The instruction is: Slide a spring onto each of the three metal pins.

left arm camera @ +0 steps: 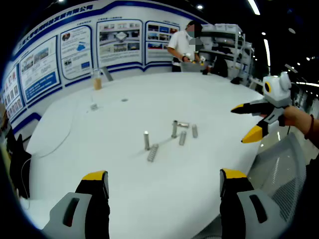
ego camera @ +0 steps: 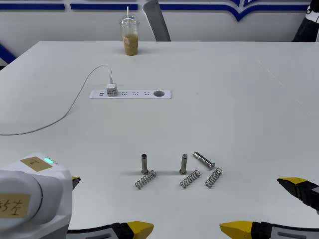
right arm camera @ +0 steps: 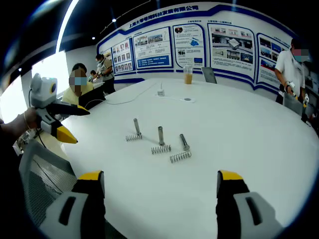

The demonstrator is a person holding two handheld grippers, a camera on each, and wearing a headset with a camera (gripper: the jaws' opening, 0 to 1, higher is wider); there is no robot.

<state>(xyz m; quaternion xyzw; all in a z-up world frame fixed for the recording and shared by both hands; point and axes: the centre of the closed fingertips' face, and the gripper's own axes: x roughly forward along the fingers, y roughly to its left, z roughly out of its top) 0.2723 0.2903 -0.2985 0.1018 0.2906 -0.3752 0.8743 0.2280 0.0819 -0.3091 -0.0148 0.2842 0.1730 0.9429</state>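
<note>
Head view: coiled springs [ego camera: 190, 179] beside smooth cylindrical metal pins [ego camera: 184, 164].

- White table [ego camera: 239, 99]
- Two upright pins [ego camera: 144, 163], a third pin [ego camera: 204, 160] lying flat
- Three springs [ego camera: 190, 179] beside them
- Power strip [ego camera: 130, 93], charger [ego camera: 111, 89], cable [ego camera: 70, 107]
- Drink cup [ego camera: 130, 37]

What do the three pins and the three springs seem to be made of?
Left pin, middle pin and right pin: probably steel, smooth grey with bright glints. Left spring, middle spring and right spring: thin silvery wire, likely steel too.
</note>
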